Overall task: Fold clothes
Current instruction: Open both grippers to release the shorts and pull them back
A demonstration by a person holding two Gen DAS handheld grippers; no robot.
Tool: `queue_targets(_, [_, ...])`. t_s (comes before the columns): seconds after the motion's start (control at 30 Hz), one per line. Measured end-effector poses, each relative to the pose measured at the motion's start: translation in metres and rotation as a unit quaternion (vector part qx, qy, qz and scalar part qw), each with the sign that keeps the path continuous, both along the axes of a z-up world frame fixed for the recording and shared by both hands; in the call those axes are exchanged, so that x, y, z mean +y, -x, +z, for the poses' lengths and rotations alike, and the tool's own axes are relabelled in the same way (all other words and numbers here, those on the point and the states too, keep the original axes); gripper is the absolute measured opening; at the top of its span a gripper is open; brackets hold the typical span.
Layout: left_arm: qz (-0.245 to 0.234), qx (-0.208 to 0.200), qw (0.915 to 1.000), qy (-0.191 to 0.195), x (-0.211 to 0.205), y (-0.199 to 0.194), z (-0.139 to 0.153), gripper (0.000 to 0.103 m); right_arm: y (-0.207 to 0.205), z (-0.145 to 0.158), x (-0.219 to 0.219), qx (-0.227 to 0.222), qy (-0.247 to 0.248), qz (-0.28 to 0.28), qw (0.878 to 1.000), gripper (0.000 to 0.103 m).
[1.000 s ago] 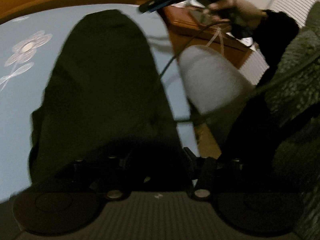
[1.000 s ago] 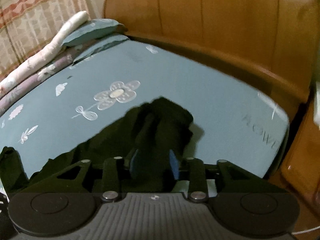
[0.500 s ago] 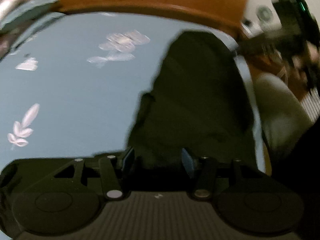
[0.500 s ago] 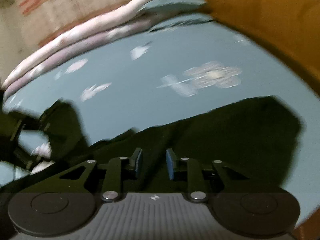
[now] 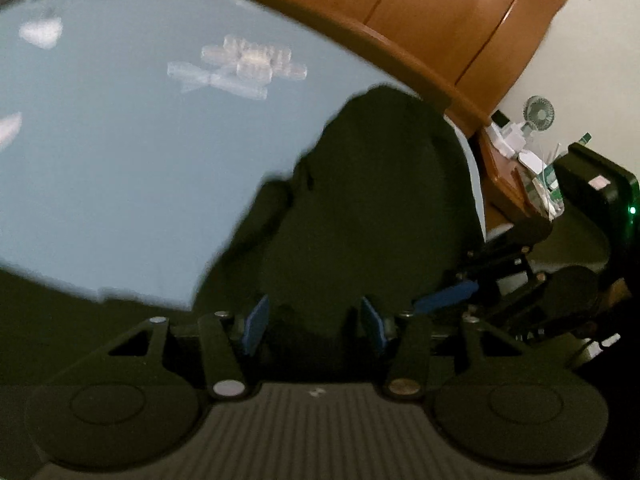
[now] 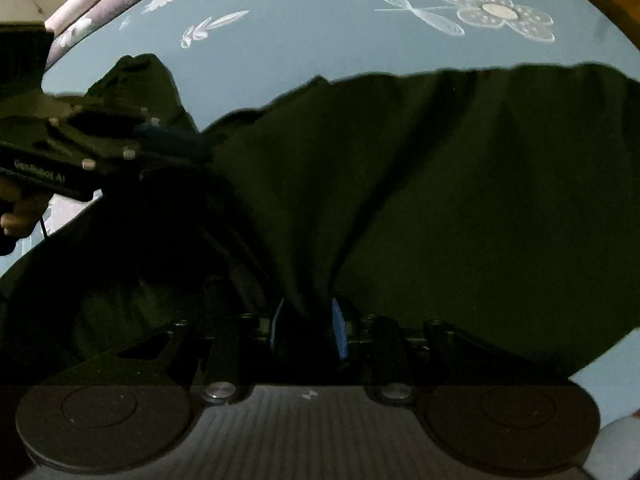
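A dark green garment (image 5: 372, 200) lies on the blue floral bed sheet (image 5: 120, 152). In the right wrist view it spreads wide (image 6: 460, 184), with creases running down into my right gripper (image 6: 306, 328), which is shut on a bunched fold of it. My left gripper (image 5: 314, 322) has its blue pads apart with dark cloth lying between them, and no pinch shows. The right gripper also shows in the left wrist view (image 5: 500, 280), close at the right. The left gripper shows in the right wrist view (image 6: 100, 140), at the left over the cloth.
A wooden headboard (image 5: 420, 20) curves along the far side of the bed. A bedside table (image 5: 516, 164) with a small fan and clutter stands at the right. Rolled floral bedding (image 6: 92, 16) lies at the far left edge of the bed.
Both grippers have swung around and come close together over the garment. The right gripper's pads have closed on a fold. The cloth now lies spread flatter across the sheet.
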State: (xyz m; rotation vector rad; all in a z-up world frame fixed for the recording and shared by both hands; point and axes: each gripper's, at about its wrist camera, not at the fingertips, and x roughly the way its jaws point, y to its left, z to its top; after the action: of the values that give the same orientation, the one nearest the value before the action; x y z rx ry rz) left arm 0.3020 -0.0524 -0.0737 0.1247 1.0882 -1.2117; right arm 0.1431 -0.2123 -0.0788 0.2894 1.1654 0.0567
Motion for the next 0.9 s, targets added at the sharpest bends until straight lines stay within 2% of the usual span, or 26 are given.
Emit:
queue_targets(0.13, [-0.005,0.007,0.9999,0.006,0.005,0.002,0.001,0.049,0.0,0.013,-0.005,-0.018,-0.006,-0.005,1.0,0.03])
queue_targets(0.27, [0.009,0.007,0.9987,0.049,0.001,-0.015,0.019,0.051,-0.001,0.025,-0.013,-0.04,-0.01,-0.011,0.999,0.035])
queue_targets(0.47, [0.042,0.076,0.9929,0.082,-0.03,-0.052,-0.003,0.051,0.002,0.018,-0.024,-0.039,-0.021,-0.03,0.999,0.035])
queue_targets(0.6, [0.056,0.118,0.9883,0.079,-0.046,-0.065,-0.023,0.051,0.0,0.013,-0.031,-0.036,-0.027,-0.038,0.998,0.035])
queue_targets(0.67, [0.061,0.142,0.9841,0.089,-0.051,-0.071,-0.03,0.052,0.001,0.01,-0.035,-0.033,-0.033,-0.044,0.998,0.036])
queue_targets(0.77, [0.069,0.19,0.9727,0.114,-0.062,-0.082,-0.039,0.055,0.001,0.007,-0.041,-0.031,-0.041,-0.049,0.997,0.036])
queue_targets(0.9, [0.099,0.205,0.9621,0.15,-0.069,-0.101,-0.035,0.055,0.001,0.005,-0.047,-0.03,-0.049,-0.054,0.997,0.036])
